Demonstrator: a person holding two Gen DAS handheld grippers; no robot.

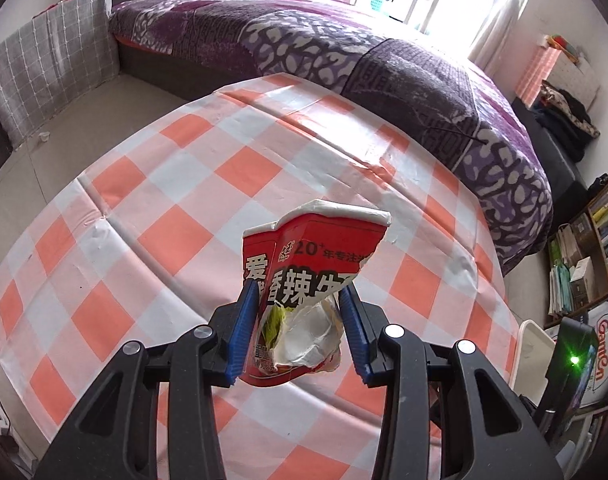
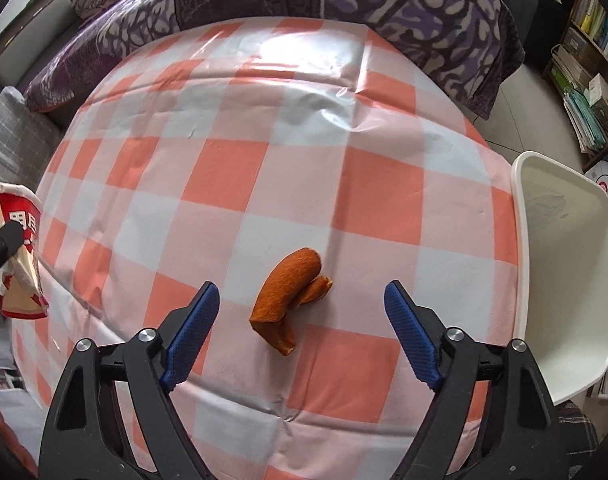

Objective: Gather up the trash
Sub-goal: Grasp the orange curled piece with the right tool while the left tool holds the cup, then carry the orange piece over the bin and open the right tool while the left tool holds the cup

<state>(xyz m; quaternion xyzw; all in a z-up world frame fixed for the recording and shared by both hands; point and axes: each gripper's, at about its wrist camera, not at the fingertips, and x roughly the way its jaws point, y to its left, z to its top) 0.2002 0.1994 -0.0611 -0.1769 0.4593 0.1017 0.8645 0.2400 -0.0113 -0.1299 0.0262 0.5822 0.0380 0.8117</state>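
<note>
My left claw point(image 1: 299, 320) is pinching a crushed red noodle cup point(image 1: 304, 292), torn open so its white lining shows. Both blue pads press on its sides and it hangs clear above the checked table point(image 1: 143, 200). In the right view the same cup point(image 2: 15, 256) shows at the far left edge, off beyond the table's rim.

My right claw point(image 2: 301, 320) is spread wide and holds nothing. It points steeply down at an orange peel point(image 2: 291, 300) that lies curled on the cloth, between the two pads point(image 2: 193, 332) but touching neither. From this view I cannot say how high the tips are above the cloth.

A white bin point(image 2: 564, 272) stands just off the table's right edge, mouth open and, as far as I can see, with nothing in it. I take that as where the trash goes, though that is my reading.

So the step in hand, as I judge it, is the pickup of the peel, with the cup already collected and waiting to be dropped. Next I would lower the right claw until the pads straddle the peel's thick middle, then close on it. The peel is thin and curled, so it may flatten or slip out, and pads set too low could snag the cloth. After that both pieces would go over to the bin.

Apart from the peel I see nothing else lying on the table in either view.
</note>
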